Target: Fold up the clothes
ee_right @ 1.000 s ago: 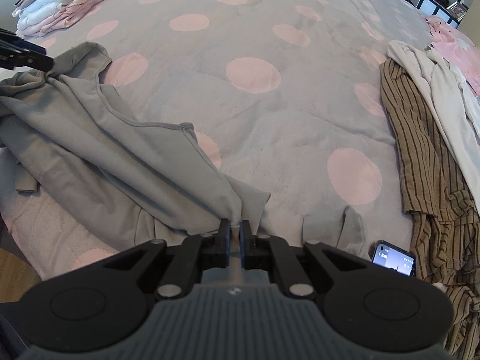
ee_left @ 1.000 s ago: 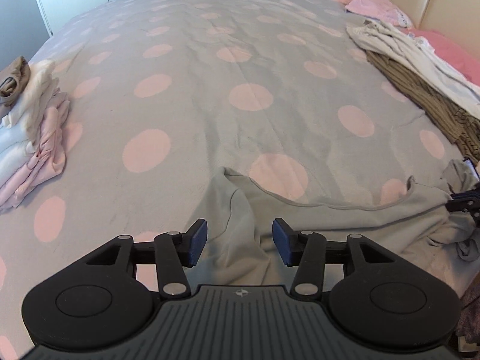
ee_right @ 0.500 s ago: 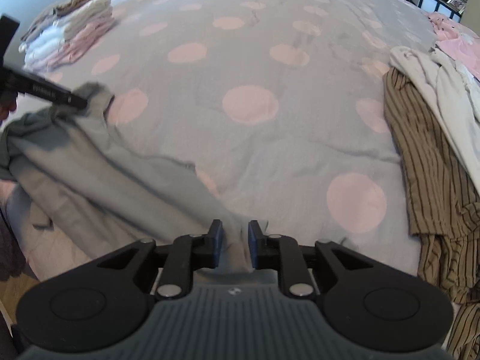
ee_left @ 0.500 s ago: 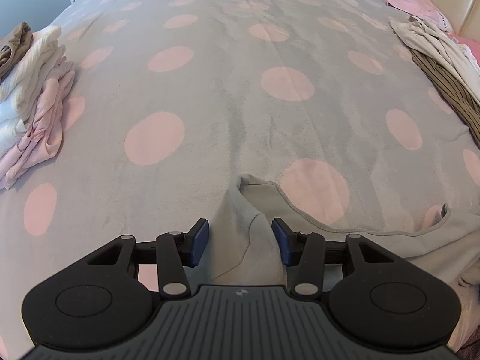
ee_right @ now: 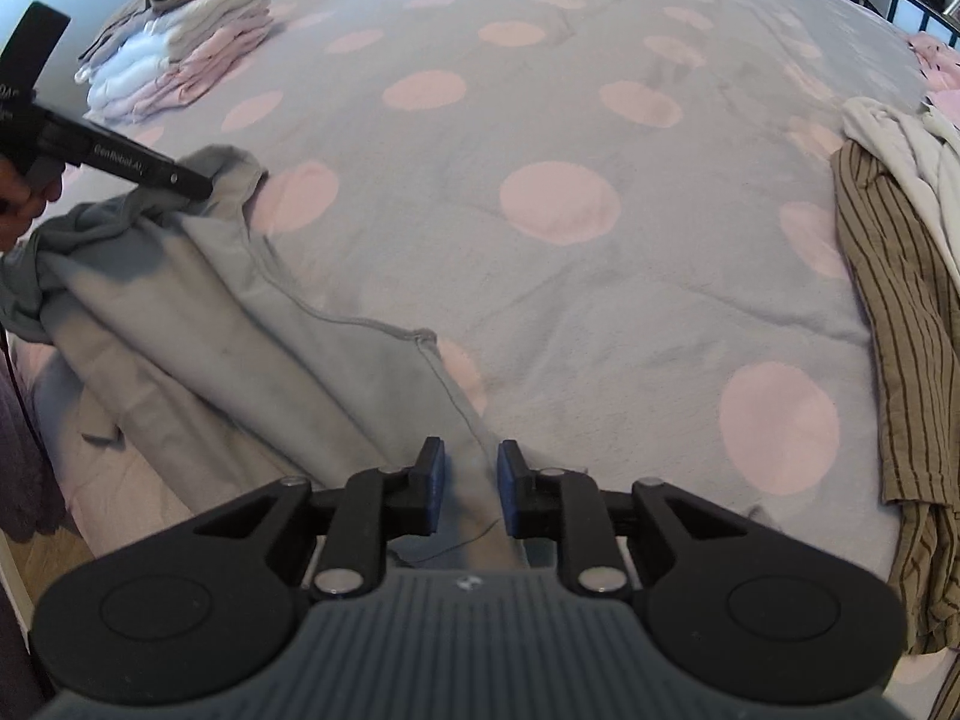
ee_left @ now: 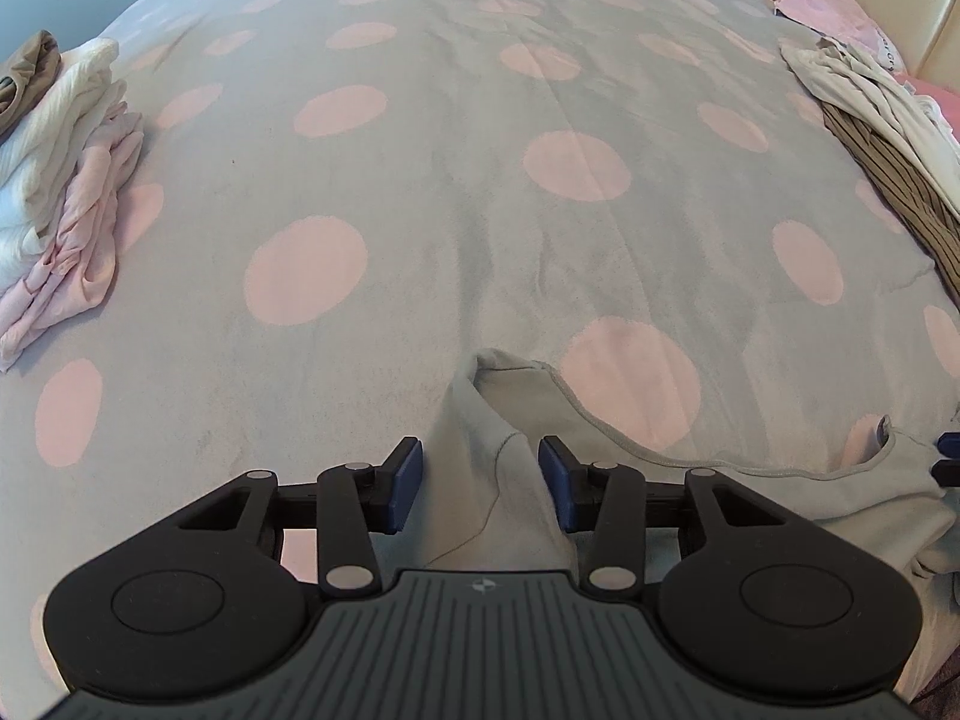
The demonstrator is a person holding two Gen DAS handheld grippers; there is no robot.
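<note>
Grey top (ee_right: 198, 324) lies on the dotted bed (ee_right: 558, 204) at 6 o'clock. Left claw (ee_left: 480, 483) and right claw (ee_right: 469, 489), both part open, have its cloth between them, not pinched. "GenRobot" shows on the left claw.

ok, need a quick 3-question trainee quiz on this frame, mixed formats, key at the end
1. True or false: in the right wrist view, the folded stack lies on the right side of the bed.
2. What lies between the fingers of the right gripper?
A. grey garment
B. striped shirt
C. white towel
3. Short answer: what pattern does the bedcover have?

Key
1. False: it lies at the far left.
2. A
3. Pink dots on grey.
</note>
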